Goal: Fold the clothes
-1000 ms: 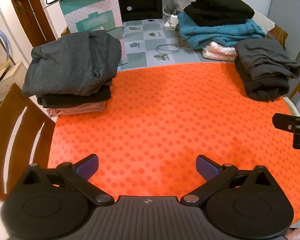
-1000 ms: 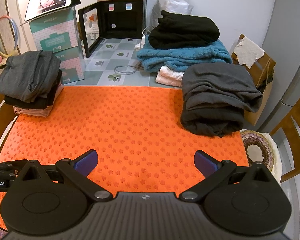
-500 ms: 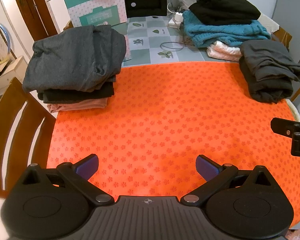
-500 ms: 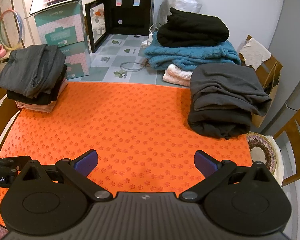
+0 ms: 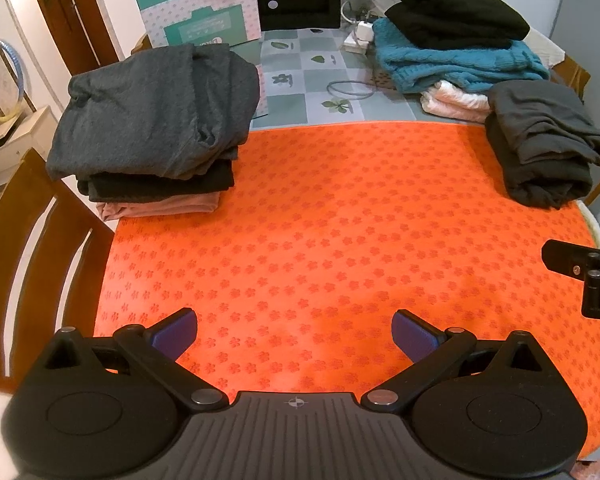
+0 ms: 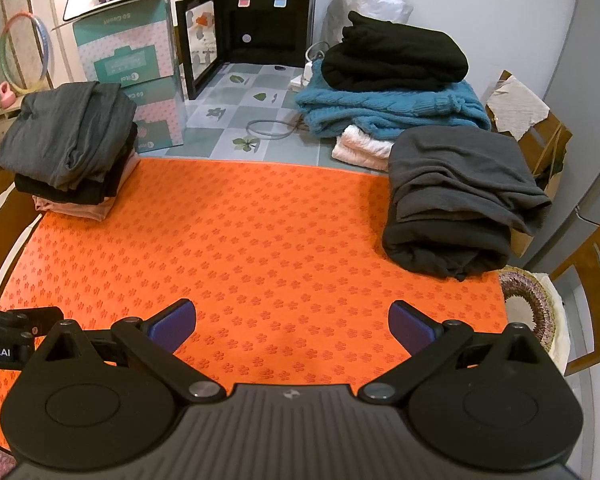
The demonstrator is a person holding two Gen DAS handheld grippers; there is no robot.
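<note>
Left gripper (image 5: 294,330) hangs with jaws spread wide, holding nothing, above the orange mat (image 5: 320,220). Right gripper (image 6: 292,320) is spread and empty too, over that mat. Beyond, a folded stack topped in grey (image 5: 152,108) sits at the mat's left corner, a dark grey folded pile (image 6: 456,196) at its right edge.

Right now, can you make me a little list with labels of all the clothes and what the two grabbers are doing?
surface: orange mat, middle bare
left pile: grey top, over a black one, pink at the bottom
right pile: dark grey bundle on the mat's edge
back pile: black sweater on a blue knit, white beneath
left gripper: open, holding nothing
right gripper: open, holding nothing
</note>
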